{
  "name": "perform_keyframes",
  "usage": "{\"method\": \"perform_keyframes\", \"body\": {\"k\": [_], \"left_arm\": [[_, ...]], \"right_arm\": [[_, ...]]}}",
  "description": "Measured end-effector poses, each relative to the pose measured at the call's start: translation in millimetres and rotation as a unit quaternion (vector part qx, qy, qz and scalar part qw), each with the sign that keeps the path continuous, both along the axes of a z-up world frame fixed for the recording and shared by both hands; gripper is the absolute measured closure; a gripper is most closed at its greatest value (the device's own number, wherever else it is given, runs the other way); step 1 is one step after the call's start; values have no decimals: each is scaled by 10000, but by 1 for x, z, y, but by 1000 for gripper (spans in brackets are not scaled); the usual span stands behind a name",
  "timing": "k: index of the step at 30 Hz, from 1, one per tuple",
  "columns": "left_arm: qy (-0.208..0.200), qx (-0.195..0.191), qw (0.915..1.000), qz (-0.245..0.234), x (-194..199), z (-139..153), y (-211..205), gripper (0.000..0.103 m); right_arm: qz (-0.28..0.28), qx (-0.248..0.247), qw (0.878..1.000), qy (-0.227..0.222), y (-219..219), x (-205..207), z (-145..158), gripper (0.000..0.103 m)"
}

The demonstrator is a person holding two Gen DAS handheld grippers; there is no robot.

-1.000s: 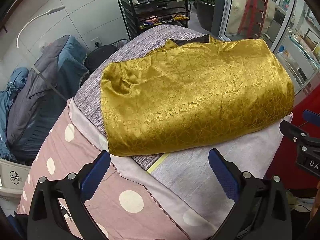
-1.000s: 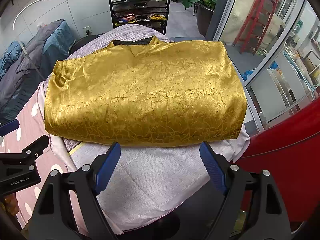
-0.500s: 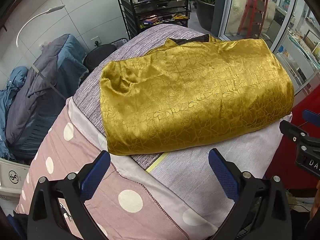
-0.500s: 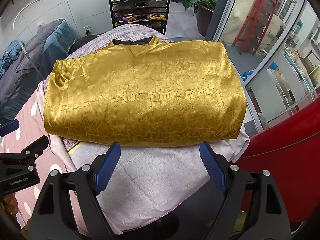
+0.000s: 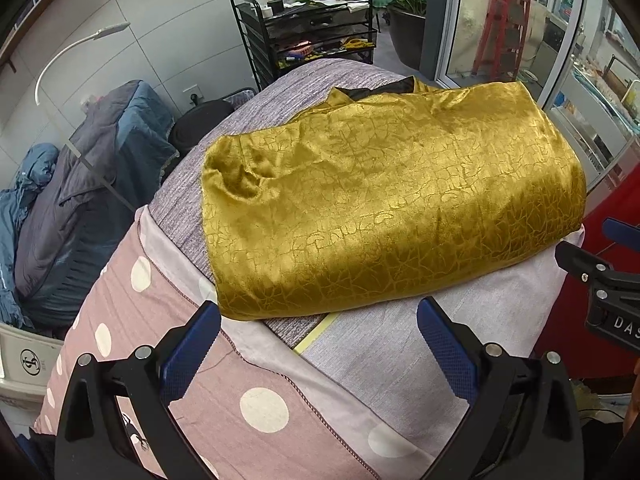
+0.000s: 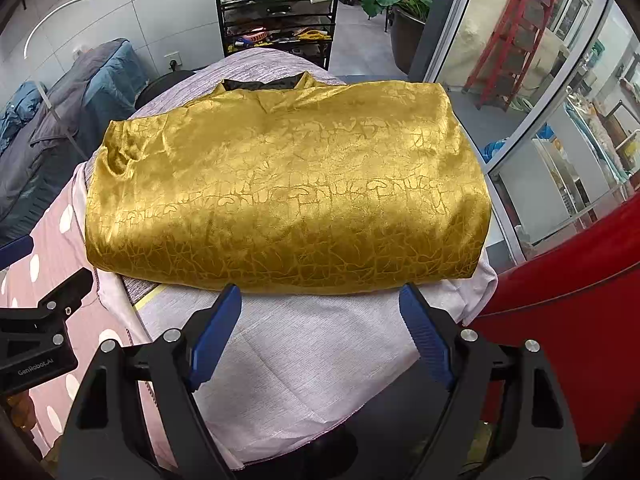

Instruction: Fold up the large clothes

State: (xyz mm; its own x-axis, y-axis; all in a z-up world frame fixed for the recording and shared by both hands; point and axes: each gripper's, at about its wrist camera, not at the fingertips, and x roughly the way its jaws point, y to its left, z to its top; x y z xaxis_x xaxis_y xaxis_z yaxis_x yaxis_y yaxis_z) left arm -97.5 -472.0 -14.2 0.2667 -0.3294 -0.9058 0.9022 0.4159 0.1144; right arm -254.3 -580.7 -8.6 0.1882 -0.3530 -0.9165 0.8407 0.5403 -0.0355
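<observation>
A shiny gold patterned garment (image 5: 384, 204) lies folded into a wide rectangle on the cloth-covered table (image 5: 380, 356); its dark-lined collar points away from me. It also fills the middle of the right wrist view (image 6: 288, 196). My left gripper (image 5: 320, 324) is open and empty, just short of the garment's near left corner. My right gripper (image 6: 320, 308) is open and empty, its fingertips at the garment's near folded edge without holding it. Each gripper shows at the edge of the other's view.
A pink polka-dot sheet (image 5: 168, 364) covers the table's left side. Blue and grey bedding (image 5: 80, 200) is piled to the left. A black shelf cart (image 5: 312, 40) stands behind the table. Glass doors (image 6: 540, 128) and a red surface (image 6: 576, 320) are on the right.
Both grippers have crept slightly nearer to the garment's near edge. The garment has not moved and both grippers stay open.
</observation>
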Motion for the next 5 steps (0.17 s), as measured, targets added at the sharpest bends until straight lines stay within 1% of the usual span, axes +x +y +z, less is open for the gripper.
{"method": "perform_keyframes", "body": {"k": [5], "left_arm": [[20, 7, 10000, 5, 1, -1, 0, 6]], "right_arm": [[-4, 1, 10000, -3, 0, 0, 0, 22]]}}
